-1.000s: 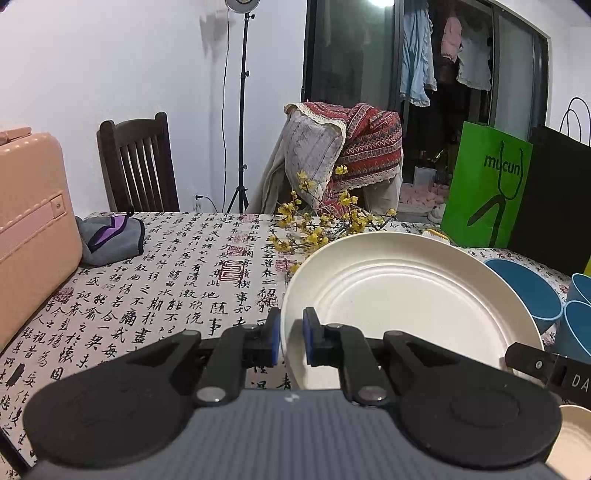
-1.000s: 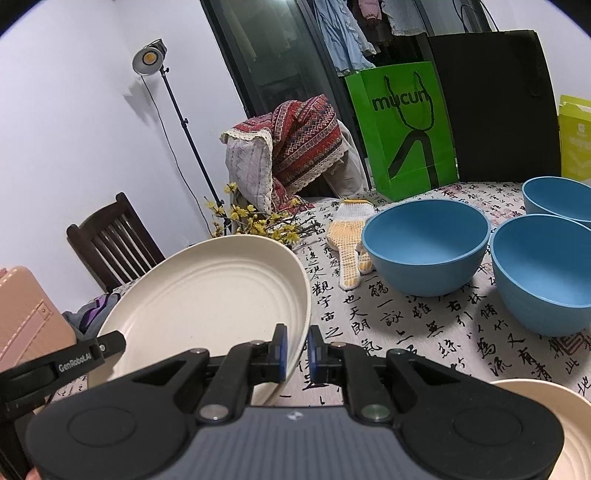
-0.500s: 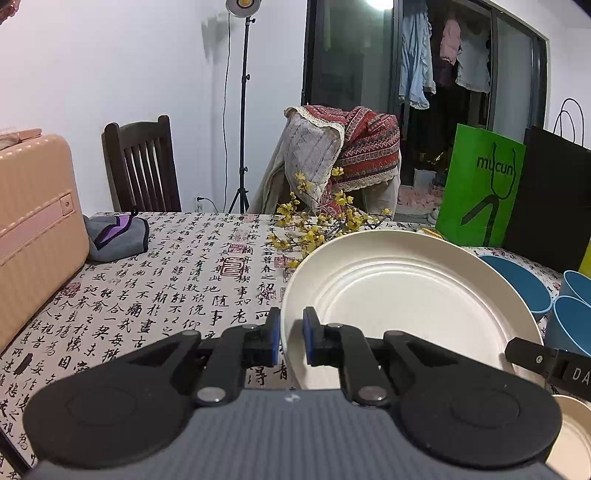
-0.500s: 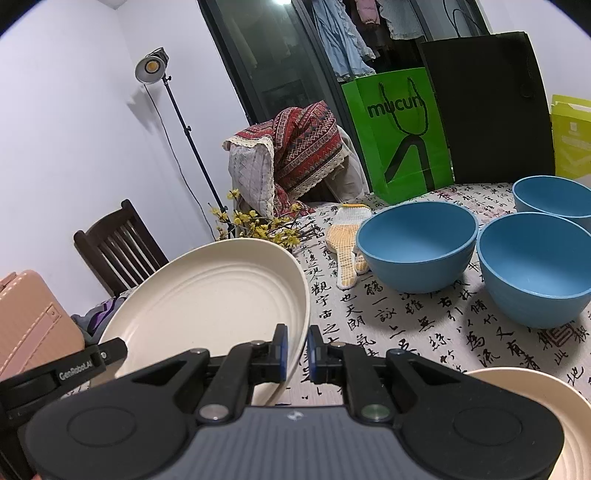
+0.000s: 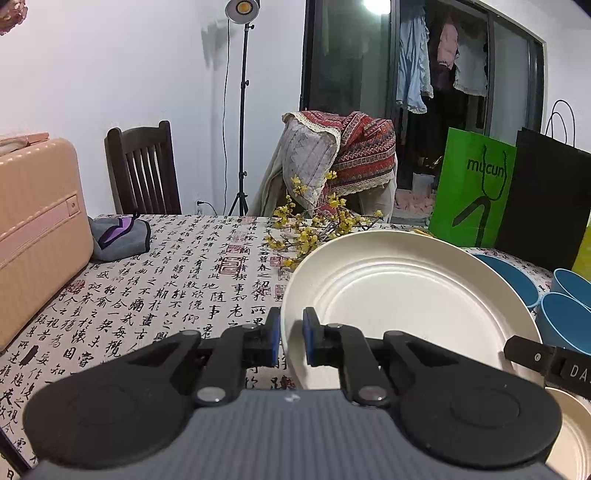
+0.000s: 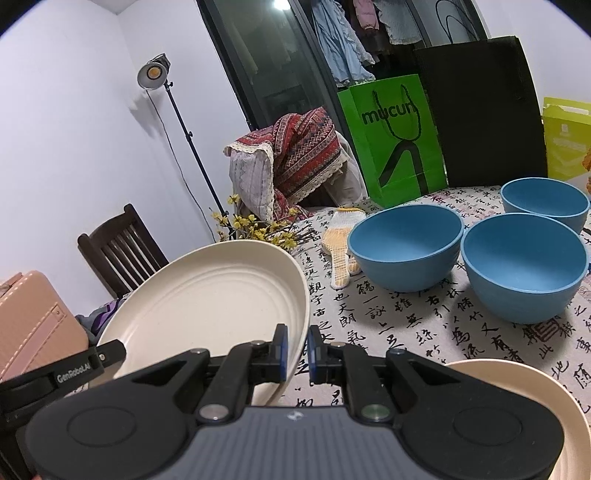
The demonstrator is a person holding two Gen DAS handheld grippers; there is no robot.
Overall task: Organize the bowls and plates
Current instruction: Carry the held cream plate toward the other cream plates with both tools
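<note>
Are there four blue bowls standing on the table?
No, the right wrist view shows three blue bowls upright on the patterned tablecloth.

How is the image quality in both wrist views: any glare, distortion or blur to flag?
Left wrist: sharp, the studio lamp and a ceiling light reflected in the glass blow out; fisheye bends the cream plate. Right wrist: dark vignette in the corners, the lamp glares, the blue bowls cast soft shadows on the tablecloth; no motion blur.
</note>
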